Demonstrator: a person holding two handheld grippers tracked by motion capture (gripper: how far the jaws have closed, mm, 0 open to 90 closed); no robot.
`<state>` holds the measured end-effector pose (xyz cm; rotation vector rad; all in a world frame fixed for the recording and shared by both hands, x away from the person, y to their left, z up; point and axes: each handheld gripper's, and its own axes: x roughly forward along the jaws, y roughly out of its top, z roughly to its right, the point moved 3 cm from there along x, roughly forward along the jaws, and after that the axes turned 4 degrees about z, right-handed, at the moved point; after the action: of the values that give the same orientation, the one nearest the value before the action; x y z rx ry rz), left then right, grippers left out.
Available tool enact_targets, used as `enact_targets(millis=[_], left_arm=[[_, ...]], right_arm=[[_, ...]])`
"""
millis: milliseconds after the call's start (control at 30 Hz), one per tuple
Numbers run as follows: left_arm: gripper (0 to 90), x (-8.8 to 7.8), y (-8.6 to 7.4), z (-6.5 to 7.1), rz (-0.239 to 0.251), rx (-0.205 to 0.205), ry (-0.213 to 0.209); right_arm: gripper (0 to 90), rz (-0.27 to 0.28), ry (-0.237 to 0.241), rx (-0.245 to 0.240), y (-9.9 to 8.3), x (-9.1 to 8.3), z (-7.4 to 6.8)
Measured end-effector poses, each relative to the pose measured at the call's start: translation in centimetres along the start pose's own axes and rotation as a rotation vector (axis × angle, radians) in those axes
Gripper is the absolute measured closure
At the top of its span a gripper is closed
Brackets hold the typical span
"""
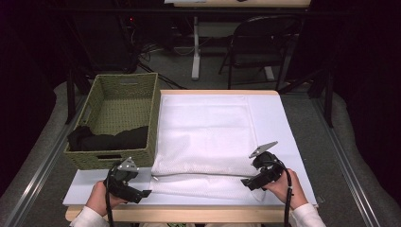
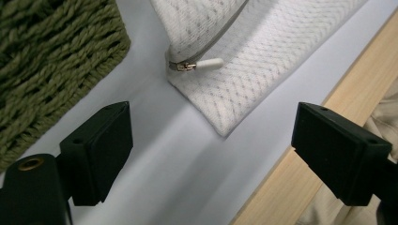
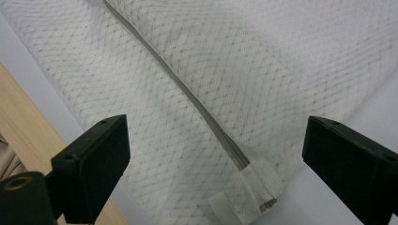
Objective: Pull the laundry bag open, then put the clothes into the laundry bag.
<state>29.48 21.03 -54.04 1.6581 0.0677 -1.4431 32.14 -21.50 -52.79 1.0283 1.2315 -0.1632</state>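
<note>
- Left gripper (image 1: 147, 193) at the near left edge: black blocky jaws spread wide, released, nothing between them.
- Right gripper (image 1: 243, 182) at the near right: jaws likewise wide apart and empty, over the bag's end.
- White mesh laundry bag (image 1: 203, 137) lies flat on the white table cover (image 1: 279, 123), soft diamond-knit weave; its grey zipper (image 1: 198, 175) runs left to right along the near edge, white-tipped metal pull (image 2: 195, 65) at the left corner.
- No readable writing.
- Farther left, a woven green basket (image 1: 125, 90) holds dark cloth (image 1: 108, 138).
</note>
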Motion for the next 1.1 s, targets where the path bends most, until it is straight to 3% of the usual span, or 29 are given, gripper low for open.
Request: enact_targets(millis=[33,200,400,600,700,933,1100], left_arm=[[12.8,-0.2,0.0,-0.1,0.010,0.010,0.017],[12.5,-0.2,-0.1,-0.4,0.011,-0.004,0.020],[14.8,-0.4,0.0,-0.7,0.069,0.016,0.006],[14.4,-0.7,0.0,-0.9,0.082,0.009,0.014],[14.0,-0.9,0.1,-0.7,0.104,0.034,0.002],[12.0,-0.6,0.0,-0.8,0.085,0.019,0.004],[10.9,-0.4,0.2,-1.1,0.068,0.001,0.025]], right_arm=[[7.6,0.001,0.009,-0.004,0.1,0.1,-0.1],[6.9,0.006,0.006,-0.019,0.3,0.6,-0.3],[9.2,0.009,0.002,-0.038,0.7,0.9,-0.5],[13.7,0.014,-0.007,-0.066,1.1,1.2,-0.7],[16.7,0.010,-0.013,-0.086,1.4,1.2,-0.8],[22.6,0.027,-0.009,-0.120,2.4,1.5,-1.1],[34.5,0.042,0.000,-0.156,3.8,2.1,-1.6]])
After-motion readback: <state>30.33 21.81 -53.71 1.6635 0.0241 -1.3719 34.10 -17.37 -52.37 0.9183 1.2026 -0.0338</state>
